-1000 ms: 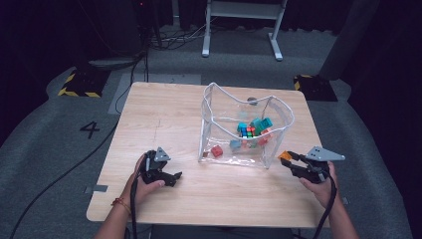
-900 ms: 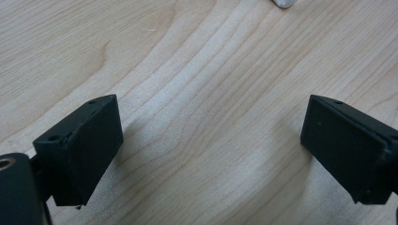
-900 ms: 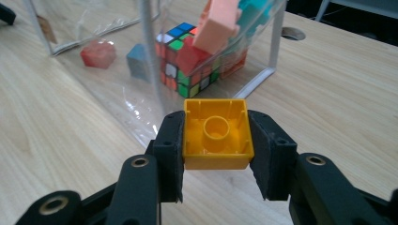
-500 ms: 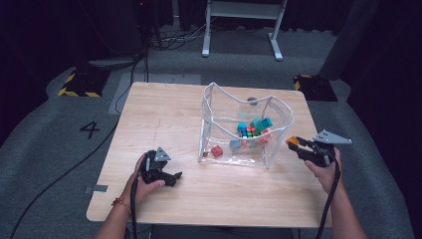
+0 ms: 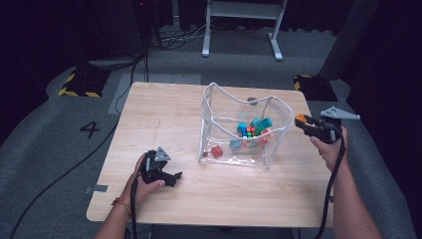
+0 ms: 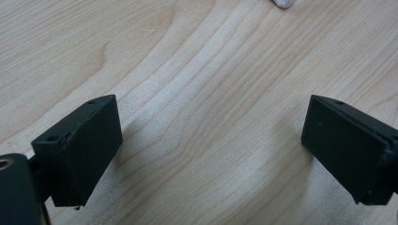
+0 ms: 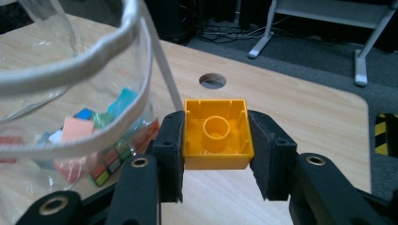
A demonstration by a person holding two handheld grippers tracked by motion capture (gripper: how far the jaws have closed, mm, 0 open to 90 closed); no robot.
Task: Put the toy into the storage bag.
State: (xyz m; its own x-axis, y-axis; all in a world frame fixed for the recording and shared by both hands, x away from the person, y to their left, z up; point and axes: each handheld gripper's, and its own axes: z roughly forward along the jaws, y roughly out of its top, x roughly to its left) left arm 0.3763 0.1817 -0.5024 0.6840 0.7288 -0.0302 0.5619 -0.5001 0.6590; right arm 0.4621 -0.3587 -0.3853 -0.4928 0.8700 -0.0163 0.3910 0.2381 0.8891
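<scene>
You're in a lab or studio: dark curtains [image 5: 378, 45], grey carpet [image 5: 50, 149] numbered 4, hazard-taped weights [image 5: 77, 84], cables [image 5: 164, 40].

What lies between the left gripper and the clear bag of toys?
Bare tabletop separates the left gripper from the clear bag, as the high view shows.

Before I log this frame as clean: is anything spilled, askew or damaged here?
Nothing stands out. The clear bag stands open on the table with its blocks inside, none spilled. The right gripper holds a yellow block squarely beside the bag's rim. The left gripper rests open on bare wood.
</scene>
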